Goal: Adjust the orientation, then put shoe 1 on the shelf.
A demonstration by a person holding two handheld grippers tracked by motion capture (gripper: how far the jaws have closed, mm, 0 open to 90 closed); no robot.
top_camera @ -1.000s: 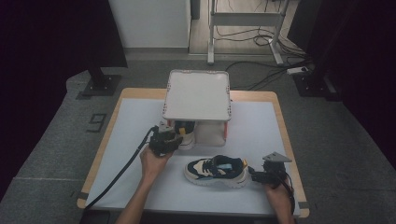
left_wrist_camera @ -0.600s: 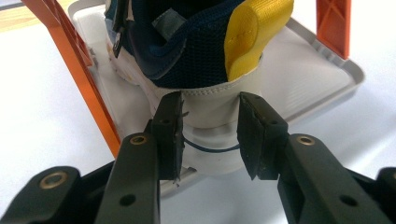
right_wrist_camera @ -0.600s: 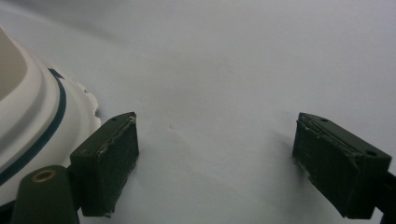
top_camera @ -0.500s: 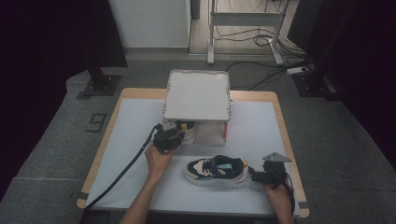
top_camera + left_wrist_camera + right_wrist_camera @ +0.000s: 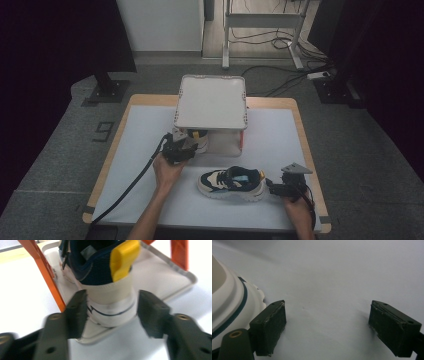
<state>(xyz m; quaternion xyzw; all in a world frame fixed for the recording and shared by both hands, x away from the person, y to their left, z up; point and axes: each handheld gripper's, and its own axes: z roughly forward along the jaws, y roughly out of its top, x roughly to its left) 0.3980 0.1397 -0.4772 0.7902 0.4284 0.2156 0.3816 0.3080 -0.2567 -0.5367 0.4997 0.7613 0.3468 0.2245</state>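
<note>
Up in the high view, there's a two-level rack (image 5: 211, 102) at the back of the white table (image 5: 145, 125), and the left gripper (image 5: 181, 148) is pushed in at its lower shelf where one sneaker (image 5: 199, 140) sits tucked underneath. A second sneaker (image 5: 231, 182) lies on its side out on the open table, with the right gripper (image 5: 280, 189) just beside its heel. So the count: two shoes, two grippers, one rack.

In the left gripper view, the jaws are spread on either side of the tucked sneaker's (image 5: 105, 280) cream heel, close but not clamped. The shoe sits on a grey tray (image 5: 172, 277) with an orange leg (image 5: 43, 272) right next to the left jaw. My worry: if the grip closes this low it only catches the rounded sole edge and slips off, or the jaw bumps that leg on the way out and drags the tray along.

In the right gripper view, the jaws are wide apart with nothing between them, and the second sneaker's (image 5: 229, 302) sole is off to the left, touching or nearly touching one jaw. A sloppy move could shove it away.
</note>
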